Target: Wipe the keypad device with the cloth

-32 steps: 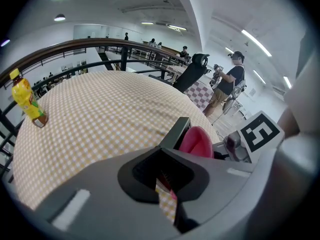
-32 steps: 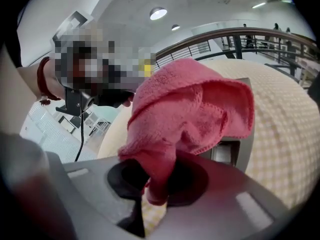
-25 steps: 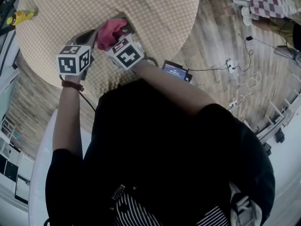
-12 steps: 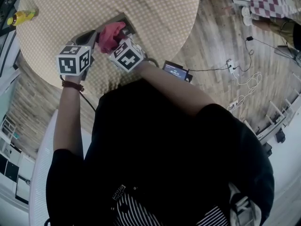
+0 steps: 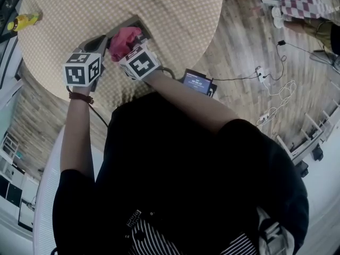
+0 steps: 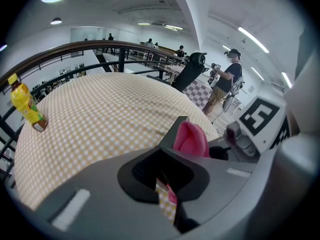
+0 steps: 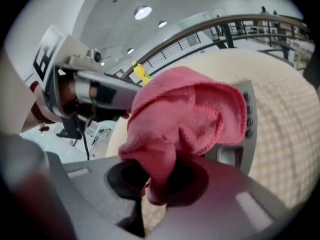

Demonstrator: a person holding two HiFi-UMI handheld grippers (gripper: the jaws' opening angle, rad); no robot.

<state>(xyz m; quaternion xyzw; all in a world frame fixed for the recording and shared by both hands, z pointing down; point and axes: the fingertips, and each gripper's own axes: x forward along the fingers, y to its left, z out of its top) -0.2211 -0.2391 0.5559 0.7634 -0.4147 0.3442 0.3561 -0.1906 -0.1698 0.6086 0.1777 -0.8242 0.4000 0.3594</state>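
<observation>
Keypad device wipe: right gripper fingers clench pink cloth, bunched on it at 12 o'clock. Left gripper, at 9 o'clock, looks clamped on its edge on the counter. Flatten cloth, stroke lightly across keys.

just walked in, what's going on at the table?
A person works at a round checkered table with a gripper in each hand. The right gripper is shut on a pink cloth, bunched over the grey keypad device and covering much of it. The left gripper sits close beside the device; whether it clamps it isn't clear. A yellow bottle stands apart near the table's edge.
</observation>
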